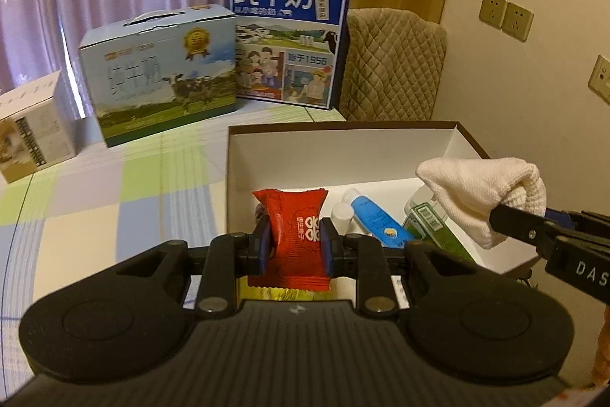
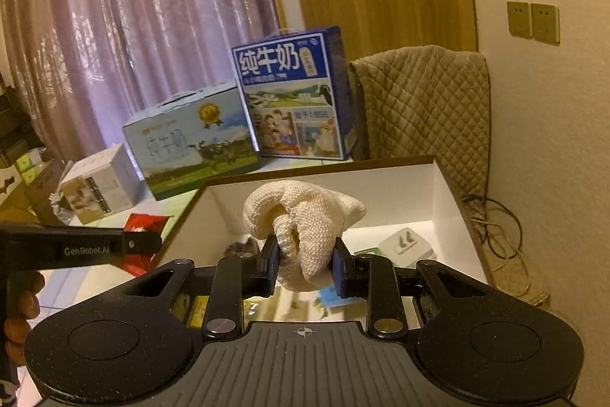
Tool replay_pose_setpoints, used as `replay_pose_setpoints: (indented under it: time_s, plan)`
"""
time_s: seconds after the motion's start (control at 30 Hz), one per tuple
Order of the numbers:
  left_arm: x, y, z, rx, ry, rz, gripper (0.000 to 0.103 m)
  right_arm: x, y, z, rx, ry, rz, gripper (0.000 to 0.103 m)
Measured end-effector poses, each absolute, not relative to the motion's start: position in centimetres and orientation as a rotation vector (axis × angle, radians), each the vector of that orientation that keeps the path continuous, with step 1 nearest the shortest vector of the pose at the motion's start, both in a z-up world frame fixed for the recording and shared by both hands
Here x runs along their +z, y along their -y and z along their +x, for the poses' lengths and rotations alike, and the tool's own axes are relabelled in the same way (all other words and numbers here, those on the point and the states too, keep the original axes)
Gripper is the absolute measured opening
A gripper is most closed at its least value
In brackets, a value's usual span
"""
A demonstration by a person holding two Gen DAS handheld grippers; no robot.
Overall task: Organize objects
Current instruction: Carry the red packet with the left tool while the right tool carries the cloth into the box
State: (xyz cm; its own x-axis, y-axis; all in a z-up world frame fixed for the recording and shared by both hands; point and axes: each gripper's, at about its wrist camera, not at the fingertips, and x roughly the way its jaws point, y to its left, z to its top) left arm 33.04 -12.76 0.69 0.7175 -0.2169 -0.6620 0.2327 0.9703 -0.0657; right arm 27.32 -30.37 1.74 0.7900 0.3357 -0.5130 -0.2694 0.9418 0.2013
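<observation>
The left tongs (image 1: 294,243) clench a red snack packet (image 1: 295,235) at the near left edge of the open white box (image 1: 343,155) on the surface (image 1: 95,216). Inside lie a blue tube (image 1: 375,218) and green carton (image 1: 431,222). The right tongs (image 2: 305,264) grip a white cloth (image 2: 301,216) above the box.

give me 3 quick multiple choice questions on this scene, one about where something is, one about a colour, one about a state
1. Where is the blue tube?
A. in the open box
B. on the checked cloth
C. in a gripper

2. What colour is the packet in the left gripper?
A. green
B. red
C. white

3. What is the right gripper doing?
A. open, empty
B. shut on a white cloth
C. shut on a plug

Answers: 1 A, it lies on the box floor; 2 B, a red wrapper between the fingers; 3 B, cloth bunched between them.
</observation>
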Motion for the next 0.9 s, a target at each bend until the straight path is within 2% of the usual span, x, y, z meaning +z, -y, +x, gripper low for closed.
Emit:
replay_pose_setpoints:
  time_s: [0.9]
  plan:
    - [-3.6,17.5,42.5,-0.249,-0.797,0.11,0.022,-1.8,30.5,35.7,0.311,-0.661,0.109,0.024]
